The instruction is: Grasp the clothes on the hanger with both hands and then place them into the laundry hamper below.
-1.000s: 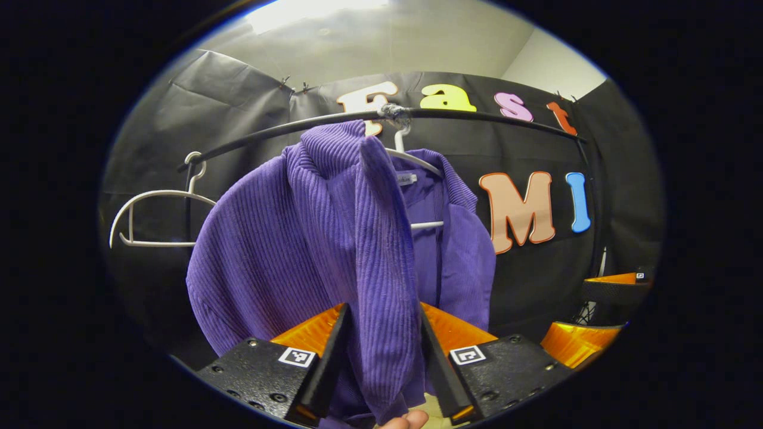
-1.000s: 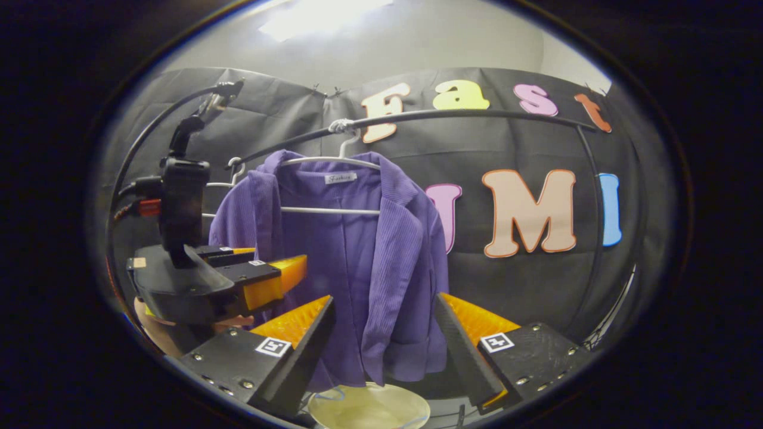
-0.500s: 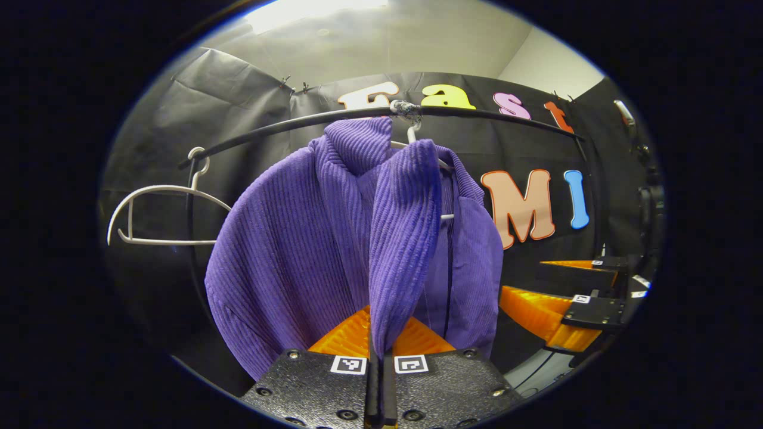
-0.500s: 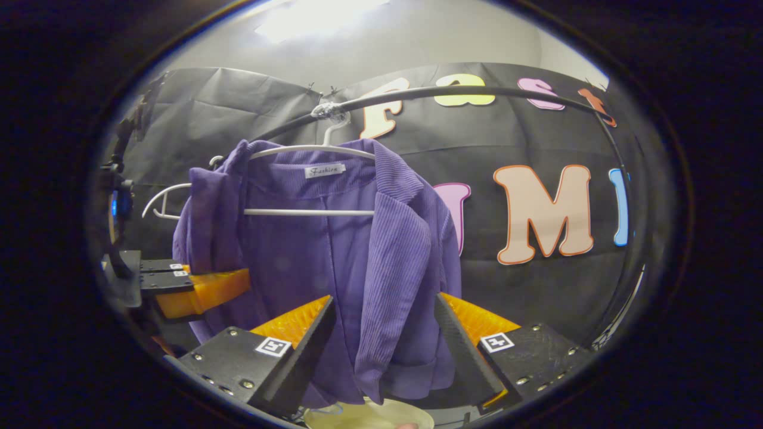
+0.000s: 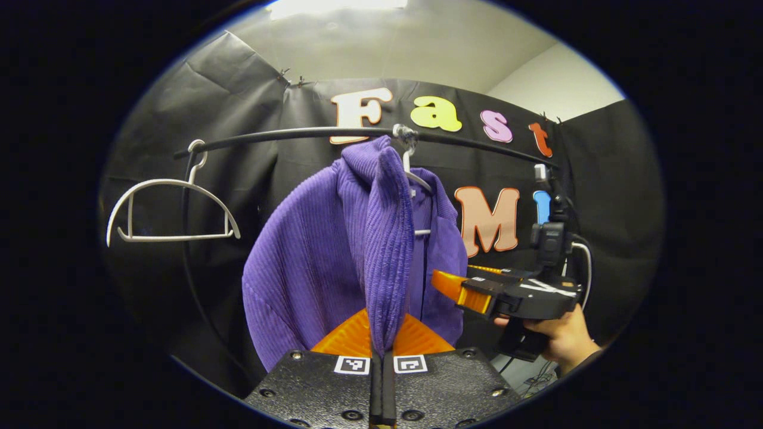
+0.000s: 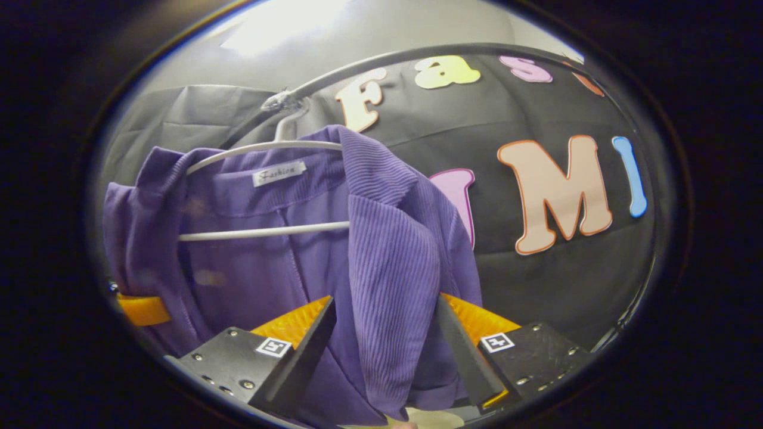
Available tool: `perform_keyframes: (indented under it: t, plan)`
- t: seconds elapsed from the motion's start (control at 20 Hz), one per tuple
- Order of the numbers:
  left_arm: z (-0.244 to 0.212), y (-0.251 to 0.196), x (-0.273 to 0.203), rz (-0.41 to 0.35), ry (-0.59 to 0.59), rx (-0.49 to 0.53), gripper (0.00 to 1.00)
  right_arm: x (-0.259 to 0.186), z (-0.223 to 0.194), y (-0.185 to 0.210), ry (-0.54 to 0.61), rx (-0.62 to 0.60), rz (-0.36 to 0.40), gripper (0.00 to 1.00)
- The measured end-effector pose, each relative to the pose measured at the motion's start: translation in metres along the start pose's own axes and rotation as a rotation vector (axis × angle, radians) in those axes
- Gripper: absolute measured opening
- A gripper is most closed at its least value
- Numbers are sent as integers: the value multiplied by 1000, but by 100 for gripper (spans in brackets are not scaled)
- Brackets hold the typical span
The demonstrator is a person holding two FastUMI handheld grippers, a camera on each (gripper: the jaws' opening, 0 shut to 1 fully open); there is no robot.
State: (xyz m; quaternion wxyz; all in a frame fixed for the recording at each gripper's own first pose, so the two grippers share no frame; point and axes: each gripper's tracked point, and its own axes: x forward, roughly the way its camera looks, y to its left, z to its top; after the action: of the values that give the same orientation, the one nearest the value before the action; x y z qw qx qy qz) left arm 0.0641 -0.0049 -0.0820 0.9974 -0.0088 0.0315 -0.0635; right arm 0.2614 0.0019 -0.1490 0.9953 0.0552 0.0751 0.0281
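Purple ribbed jacket [image 5: 334, 250] hangs on a white hanger [image 5: 411, 173] hooked over the black rail [image 5: 286, 134], near the rail's middle. A second, bare white hanger [image 5: 170, 211] hangs at the rail's left end in the left gripper view, well apart from the jacket.

Left tool [image 5: 381, 351]: jaws pressed together on a vertical fold of the jacket's front edge, cloth rising straight up from between the fingers toward the collar. Gripping the jacket low on that fold.

Right tool [image 6: 384, 351]: jaws apart, wide gap. The jacket's other front panel [image 6: 387, 262] hangs down between the two fingers; it seems close to the right finger [image 6: 468, 357] but contact cannot be told. Not clamped. Seen from the left gripper view, the right tool [image 5: 456, 289] sits just beside the jacket's right edge, held in a hand [image 5: 560, 339], with a camera mount rising above it.

In the right gripper view, part of the left tool [image 6: 140, 310] pokes out from behind the jacket's left side. A pale rim at the bottom of that view below the jacket hem, possibly the hamper [image 6: 429, 419], too cropped to be sure.
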Motion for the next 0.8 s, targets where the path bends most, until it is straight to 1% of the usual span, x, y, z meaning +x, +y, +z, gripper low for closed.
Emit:
perform_keyframes:
  t: [0.1,0.15,0.25,0.3,0.35,0.4,0.45,0.5,0.55,0.6,0.7,0.75,0.8]
  plan:
    - [8,-12,-8,-68,9,-29,0,10,-2,3,13,12,5,94]
    - [14,-14,-13,-90,6,-33,0,14,-1,5,17,11,5,99]
    - [21,-15,-20,-122,8,-29,0,22,-7,5,51,17,4,94]
    - [22,-17,-24,-144,15,-34,0,23,-15,10,87,4,20,94]
    - [23,-19,-27,-166,24,-37,0,23,-13,1,73,-13,-31,64]
    - [24,-17,-31,-179,33,-37,0,25,-12,-5,62,-34,-38,35]
    - [25,-11,-35,-184,38,-31,0,17,-5,0,42,-62,-19,5]
    - [29,-5,-40,-184,36,-22,0,14,-2,4,36,-75,1,9]
    - [32,4,-44,-176,34,-9,1,15,-1,4,34,-75,11,1]
    - [35,13,-47,-164,27,0,0,12,5,1,15,-63,2,1]
    - [42,32,-50,-137,23,15,0,7,9,-5,25,-55,5,1]
    - [46,42,-51,-119,20,21,0,5,12,-10,17,-59,-5,1]
    - [52,51,-52,-100,10,25,0,3,16,-14,11,-78,-15,4]
